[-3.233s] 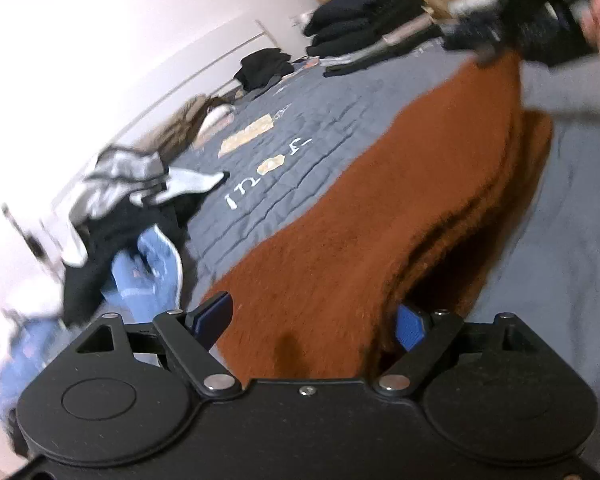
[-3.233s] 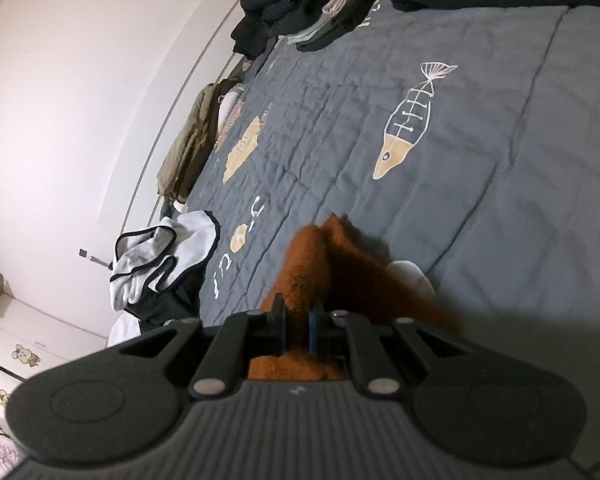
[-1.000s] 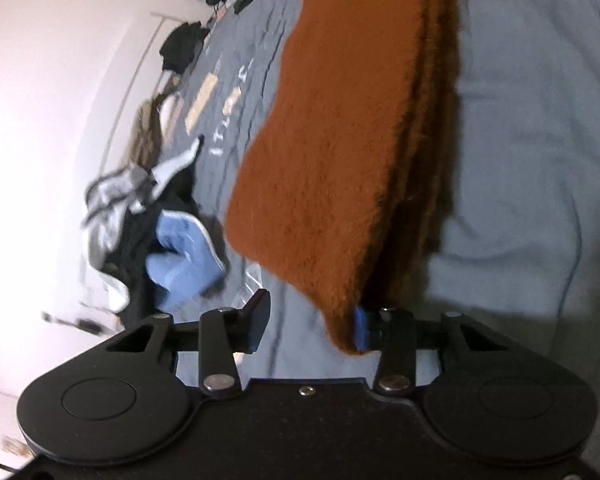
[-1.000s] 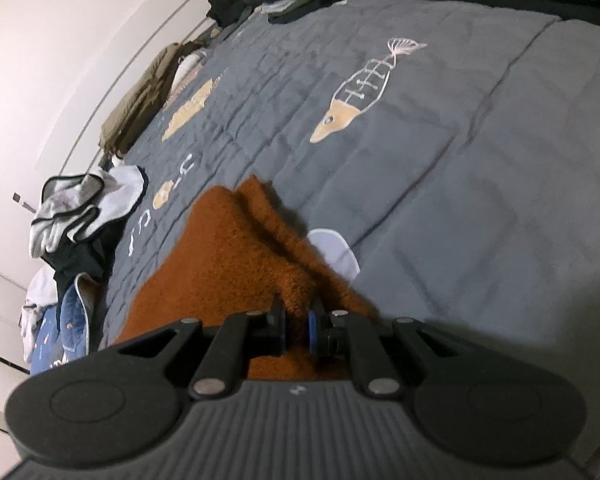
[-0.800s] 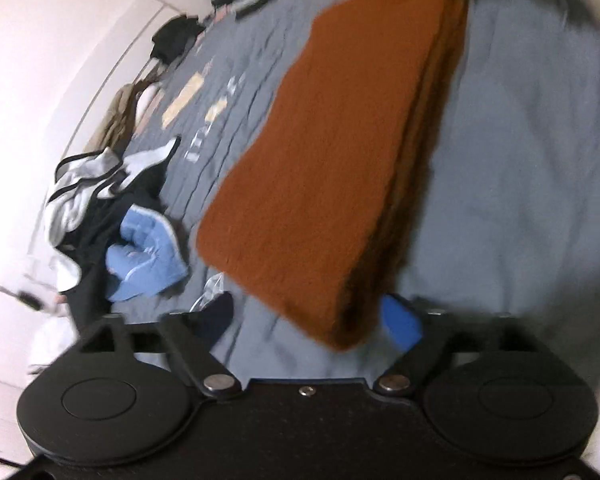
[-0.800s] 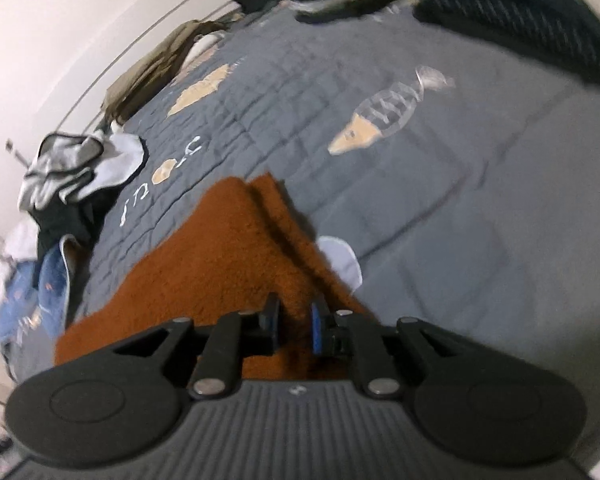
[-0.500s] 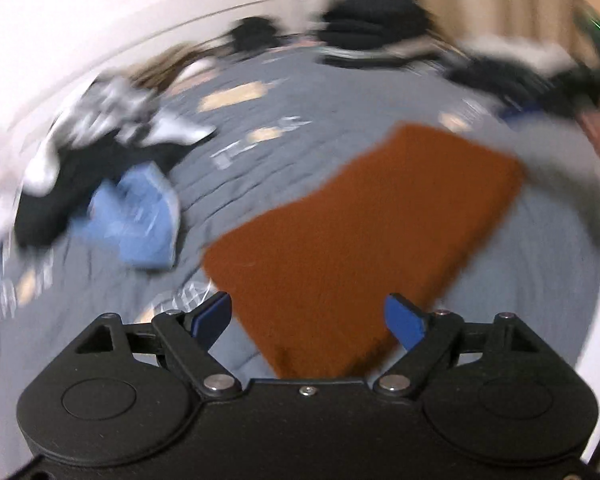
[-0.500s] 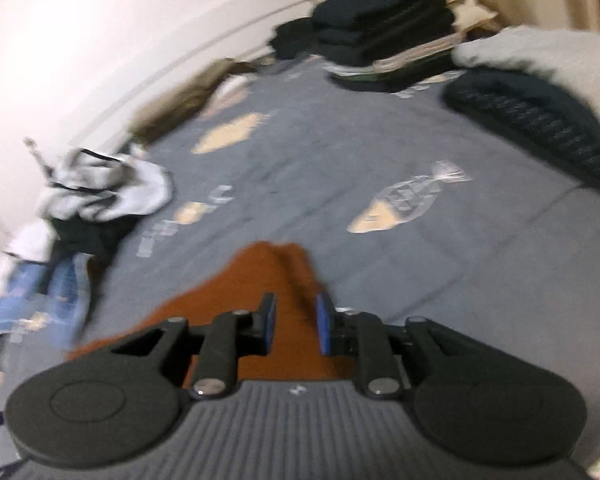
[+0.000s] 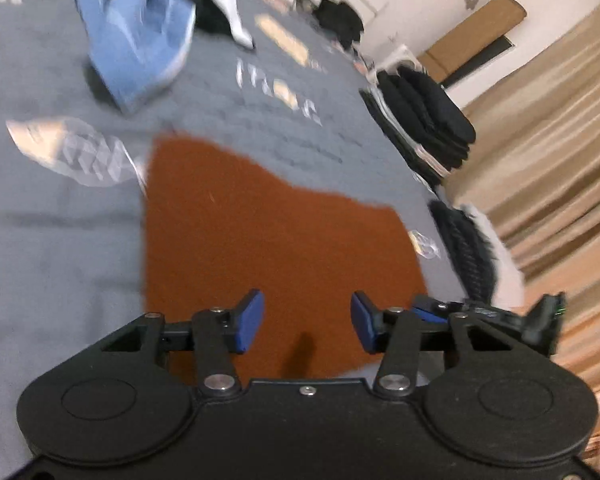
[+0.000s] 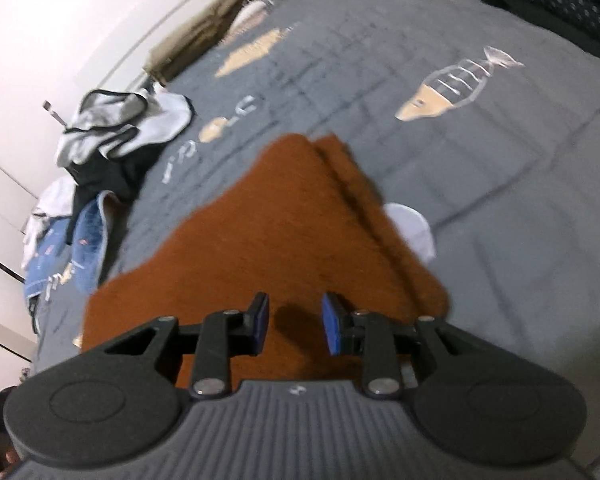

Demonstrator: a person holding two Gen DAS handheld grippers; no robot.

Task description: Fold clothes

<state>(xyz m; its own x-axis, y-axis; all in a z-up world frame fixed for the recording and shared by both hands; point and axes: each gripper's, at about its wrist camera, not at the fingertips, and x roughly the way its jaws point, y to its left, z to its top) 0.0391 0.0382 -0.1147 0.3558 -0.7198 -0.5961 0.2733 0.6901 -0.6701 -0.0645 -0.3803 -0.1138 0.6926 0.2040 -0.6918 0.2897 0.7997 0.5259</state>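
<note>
A rust-brown fuzzy garment [image 9: 260, 232] lies folded flat on the grey quilt [image 9: 52, 248]. In the left wrist view my left gripper [image 9: 307, 322] hovers over its near edge. Its blue pads are apart and closing, with nothing between them. The right wrist view shows the same garment [image 10: 284, 216], its layered fold edges along the right side. My right gripper [image 10: 295, 322] hangs just above its near end, jaws a little apart and empty. The right gripper's black body [image 9: 480, 314] also shows at the garment's right corner in the left wrist view.
An unfolded heap of blue denim [image 10: 86, 240], white-grey [image 10: 120, 120] and black clothes lies by the wall. A stack of folded dark clothes [image 9: 424, 120] sits near beige curtains [image 9: 548, 152]. An olive garment [image 10: 204, 28] and a dark patterned one [image 10: 560, 4] lie at the far end.
Both grippers let go of the brown garment, which dropped from hanging to lying flat on the quilt. The left gripper rolled and swung round, spread wide, then narrowed. The right jaws parted.
</note>
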